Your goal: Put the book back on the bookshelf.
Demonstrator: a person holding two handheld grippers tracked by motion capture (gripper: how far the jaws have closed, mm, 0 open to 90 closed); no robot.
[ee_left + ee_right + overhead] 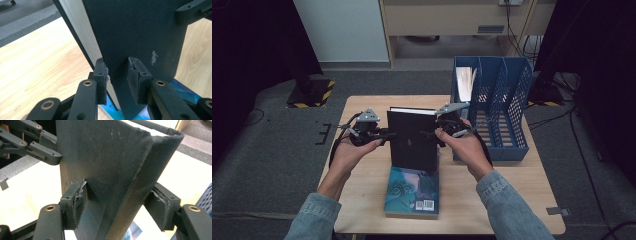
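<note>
Left gripper (388, 134): clenched on the black book (413, 140), at centre frame in the high view. In the left gripper view its pads (133, 75) press both faces of the black book (135, 32) at the fore edge, where the pale page block shows to the left of the cover. Right gripper (432, 133): grasping the same book from the opposite side. In the right gripper view its two jaws straddle the spine of the black book (107, 170), one pad (77, 203) on the cover at lower left of the frame, the other at lower right.

The black book stands upright, held between the two grippers just above the wooden table (362, 165). Its lower edge is at the top edge of a teal book (412, 192), which lies flat in the lower centre of the high view with a barcode facing up.

A blue file rack (499, 100) stands at upper right of the high view, just beside the right hand (467, 145). Its leftmost compartment holds pale papers (466, 80).
</note>
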